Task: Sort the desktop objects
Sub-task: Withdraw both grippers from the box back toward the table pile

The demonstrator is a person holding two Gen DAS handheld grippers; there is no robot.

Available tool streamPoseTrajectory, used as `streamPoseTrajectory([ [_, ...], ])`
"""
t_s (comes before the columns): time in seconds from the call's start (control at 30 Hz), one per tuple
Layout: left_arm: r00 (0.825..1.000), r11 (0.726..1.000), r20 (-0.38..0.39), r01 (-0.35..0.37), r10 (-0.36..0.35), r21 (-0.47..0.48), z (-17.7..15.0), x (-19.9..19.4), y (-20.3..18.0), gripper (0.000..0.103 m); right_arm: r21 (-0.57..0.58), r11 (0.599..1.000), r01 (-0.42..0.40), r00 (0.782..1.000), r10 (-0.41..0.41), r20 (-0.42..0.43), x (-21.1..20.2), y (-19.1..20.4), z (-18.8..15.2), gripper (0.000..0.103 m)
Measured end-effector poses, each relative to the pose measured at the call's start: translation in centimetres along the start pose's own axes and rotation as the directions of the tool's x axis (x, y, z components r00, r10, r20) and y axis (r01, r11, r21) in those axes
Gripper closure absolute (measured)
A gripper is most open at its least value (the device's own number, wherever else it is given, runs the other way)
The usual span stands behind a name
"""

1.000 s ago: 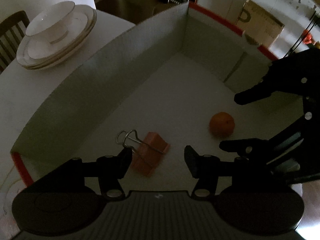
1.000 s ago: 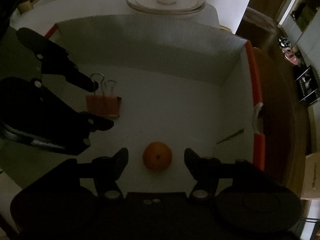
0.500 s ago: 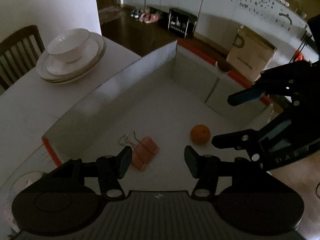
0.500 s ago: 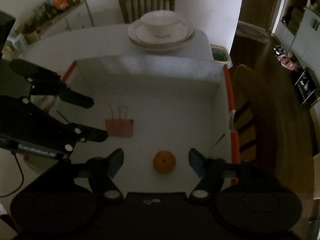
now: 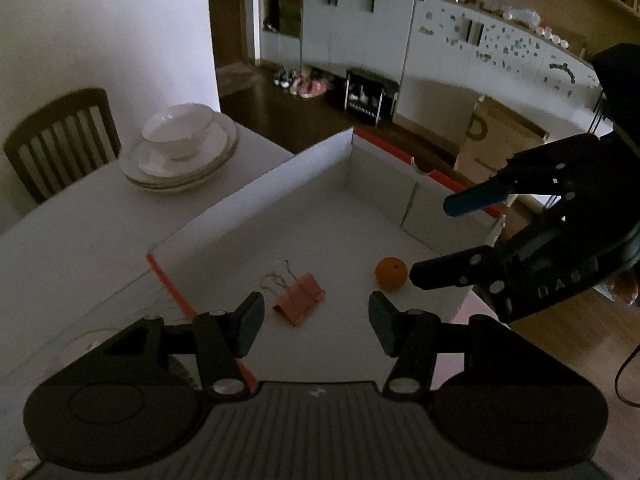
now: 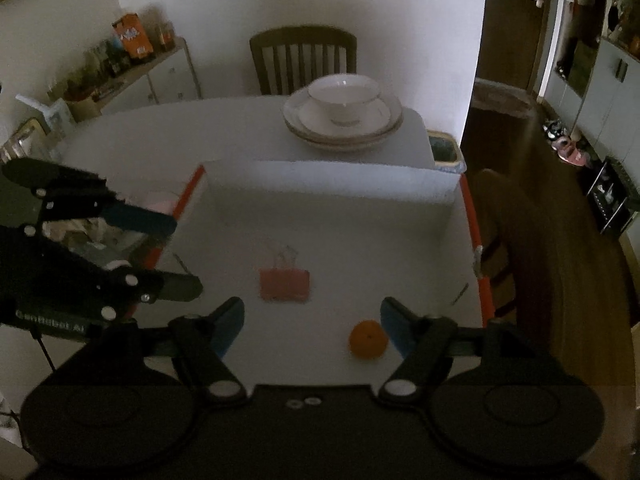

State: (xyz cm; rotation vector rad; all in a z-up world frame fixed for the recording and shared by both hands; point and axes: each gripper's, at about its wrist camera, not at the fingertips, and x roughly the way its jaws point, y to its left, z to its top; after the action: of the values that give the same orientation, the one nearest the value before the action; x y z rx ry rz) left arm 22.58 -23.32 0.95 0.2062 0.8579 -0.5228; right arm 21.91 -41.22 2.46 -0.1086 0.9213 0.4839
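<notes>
A white shallow box (image 5: 280,172) (image 6: 332,182) with red edges lies on the table. Inside it are a pink binder clip (image 5: 299,297) (image 6: 284,284) and a small orange (image 5: 391,273) (image 6: 368,339). My left gripper (image 5: 316,326) is open and empty, raised above the near side of the box. It also shows at the left of the right wrist view (image 6: 176,254). My right gripper (image 6: 311,326) is open and empty, raised above the box, with the orange below its right finger. It also shows in the left wrist view (image 5: 436,240).
A white bowl on stacked plates (image 5: 180,148) (image 6: 343,114) stands on the table beyond the box. A wooden chair (image 6: 303,58) (image 5: 60,136) is behind it. A second chair (image 6: 504,240) stands at the box's right side. A cardboard box (image 5: 500,140) sits on the floor.
Both grippers have risen up and back out of the box, still open. The clip and orange stay where they lay and look smaller now.
</notes>
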Motion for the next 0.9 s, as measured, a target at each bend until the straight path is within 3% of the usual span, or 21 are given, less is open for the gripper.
streamPoseTrajectory([
  [0.3, 0.995, 0.999, 0.088, -0.039, 0.039, 0.0, -3.4, -4.4, 1.2, 0.047, -0.015, 1.0, 0.024, 0.997, -0.023, 0.073, -1.1, 4.3, -0.5, 0.022],
  [0.4, 0.992, 0.999, 0.114, -0.05, 0.05, -0.005, -4.6, -5.7, 1.9, 0.041, -0.002, 1.0, 0.025, 0.994, -0.025, 0.109, -1.4, 6.0, -0.7, 0.021],
  [0.57, 0.986, 0.998, 0.153, -0.065, 0.067, -0.019, -6.7, -7.7, 3.5, 0.04, 0.022, 1.0, 0.015, 0.987, -0.018, 0.162, -1.8, 9.0, -1.2, 0.019],
  [0.9, 0.977, 0.994, 0.188, -0.095, 0.105, -0.058, -12.0, -10.7, 7.5, 0.033, 0.079, 0.997, 0.008, 0.985, -0.022, 0.172, -0.5, 14.2, -2.2, 0.013],
])
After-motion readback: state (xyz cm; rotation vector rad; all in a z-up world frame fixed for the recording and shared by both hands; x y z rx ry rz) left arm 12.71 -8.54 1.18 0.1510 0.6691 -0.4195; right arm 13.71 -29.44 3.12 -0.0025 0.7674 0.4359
